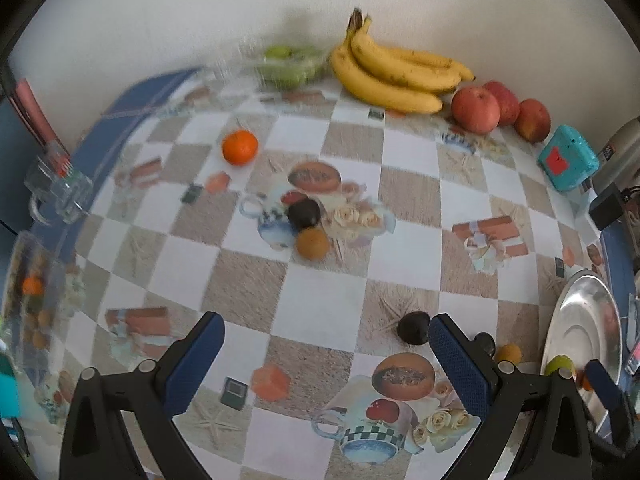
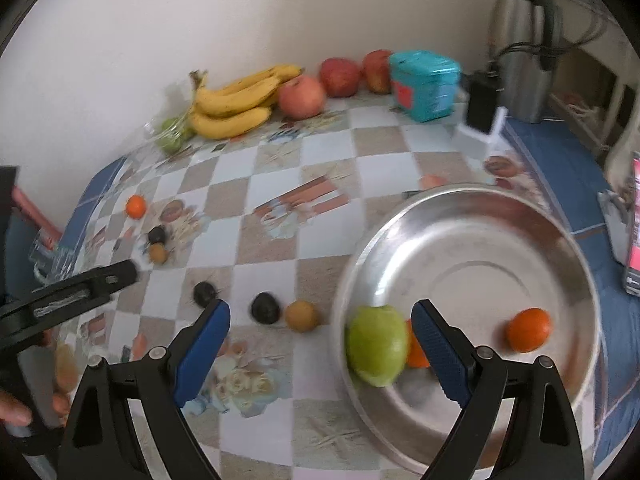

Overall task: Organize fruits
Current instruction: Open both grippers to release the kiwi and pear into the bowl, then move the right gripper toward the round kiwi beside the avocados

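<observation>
Checkered tablecloth (image 2: 256, 168) by white wall | green apple (image 2: 376, 346) lay inside steel plate's (image 2: 480, 216) near rim | right gripper (image 2: 320, 336) spread wide, empty | left gripper (image 1: 326, 340) spread, empty

Plain white wall (image 1: 200, 20); checkered tablecloth (image 1: 320, 304), possibly vinyl.

Checkered table (image 2: 260, 176) bears bananas (image 2: 232, 106), apples (image 2: 302, 98), metal plate (image 2: 480, 208).

Both the left hand-held gripper (image 1: 326, 354) and right hand-held gripper (image 2: 320, 344) apparently gape, angled downward.
</observation>
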{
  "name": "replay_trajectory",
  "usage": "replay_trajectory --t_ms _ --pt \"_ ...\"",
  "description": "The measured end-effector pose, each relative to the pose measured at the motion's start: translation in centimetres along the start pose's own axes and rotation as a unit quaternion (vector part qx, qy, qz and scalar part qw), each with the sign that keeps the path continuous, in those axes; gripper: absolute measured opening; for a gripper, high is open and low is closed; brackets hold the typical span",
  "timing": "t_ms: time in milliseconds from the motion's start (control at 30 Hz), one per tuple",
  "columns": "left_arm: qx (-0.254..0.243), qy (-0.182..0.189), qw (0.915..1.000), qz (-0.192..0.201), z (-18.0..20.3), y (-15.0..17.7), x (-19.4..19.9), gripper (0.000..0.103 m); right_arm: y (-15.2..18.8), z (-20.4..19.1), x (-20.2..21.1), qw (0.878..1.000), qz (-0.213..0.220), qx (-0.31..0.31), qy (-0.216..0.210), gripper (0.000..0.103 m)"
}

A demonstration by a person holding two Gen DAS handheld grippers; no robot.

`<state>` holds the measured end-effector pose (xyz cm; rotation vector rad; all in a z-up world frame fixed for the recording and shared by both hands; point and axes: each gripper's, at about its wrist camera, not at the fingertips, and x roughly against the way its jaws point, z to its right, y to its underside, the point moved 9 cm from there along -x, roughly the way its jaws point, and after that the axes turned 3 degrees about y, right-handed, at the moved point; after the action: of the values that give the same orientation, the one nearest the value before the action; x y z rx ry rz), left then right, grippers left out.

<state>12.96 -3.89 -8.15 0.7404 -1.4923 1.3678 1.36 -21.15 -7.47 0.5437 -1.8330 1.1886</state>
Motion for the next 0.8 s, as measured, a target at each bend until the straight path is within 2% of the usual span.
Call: replay_trajectory --t_ms 167,267,333,500,600,667,733,800 --pt "0.016 0.019 0.9994 -0.024 0.4 0.4 -2.0 0.103 -0.2 -1.5 -1.2 1.000 -0.005 0.020 -0.007 0.092" --pt "0.024 0.048 0.9981 -0.029 1.2 0.4 -2.5 0.101 -0.2 -2.0 -1.7 1.000 -0.009 0.026 -0.011 0.092" --pt "0.023 0.066 0.9972 -0.029 1.8 0.3 -2.7 0.094 -0.2 -2.2 -2.1 0.999 -0.013 0.031 -0.007 0.087" --pt "0.000 0.081 0.9964 -0.025 3.3 0.3 -2.9 0.088 0.2 -2.5 -3.4 0.999 -0.032 0.031 -0.008 0.084" --pt "-0.002 0.090 0.9954 -0.033 3.7 0.4 -3.4 0.087 0.4 -2.4 -3.8 0.999 -0.036 0.038 0.000 0.071" --pt "-0.003 0.092 0.9950 -0.038 4.0 0.5 -3.8 0.086 0.3 -2.4 -3.8 0.999 -0.035 0.035 -0.002 0.071" --pt "-0.001 0.094 0.9947 -0.042 4.0 0.5 -4.2 0.086 0.1 -2.5 -3.7 0.999 -0.036 0.027 -0.013 0.061" --pt "0.003 0.097 0.9943 -0.045 4.1 0.6 -4.4 0.086 -0.1 -2.7 -3.7 0.999 -0.034 0.027 -0.015 0.061"
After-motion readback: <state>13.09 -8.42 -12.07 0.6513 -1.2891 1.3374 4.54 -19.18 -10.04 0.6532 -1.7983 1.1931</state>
